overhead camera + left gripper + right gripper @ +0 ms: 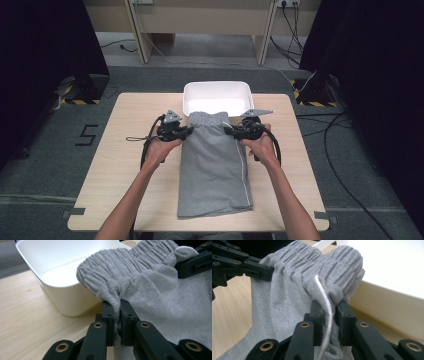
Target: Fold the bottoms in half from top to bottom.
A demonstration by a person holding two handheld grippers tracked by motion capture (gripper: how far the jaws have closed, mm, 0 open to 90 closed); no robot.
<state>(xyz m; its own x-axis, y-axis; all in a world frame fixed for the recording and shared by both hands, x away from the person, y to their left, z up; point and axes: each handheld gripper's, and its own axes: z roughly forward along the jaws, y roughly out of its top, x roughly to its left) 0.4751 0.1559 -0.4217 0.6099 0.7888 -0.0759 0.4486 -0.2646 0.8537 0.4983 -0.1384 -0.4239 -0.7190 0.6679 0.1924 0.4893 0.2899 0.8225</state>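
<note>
In the left gripper view, the left gripper (pixel 115 315) has its jaws clamped on a bunched fold of grey fabric at the left end of the elastic waistband, the two pads almost meeting with only cloth between them. In the right gripper view, the right gripper (pixel 329 315) pinches the waistband's right end the same way; its jaws stand slightly wider, with gathered cloth and a white drawstring (pixel 325 305) running down between them. What both hold is a pair of grey shorts (pixel 215 165), folded lengthwise with a white stripe along the right edge. The waistband (pixel 208 119) is lifted between the grippers at the far end, touching or just over the near rim of a white plastic bin (pixel 217 92). The rest of the shorts lies flat on the wooden table (pixel 125 175), the hem toward the near edge.
</note>
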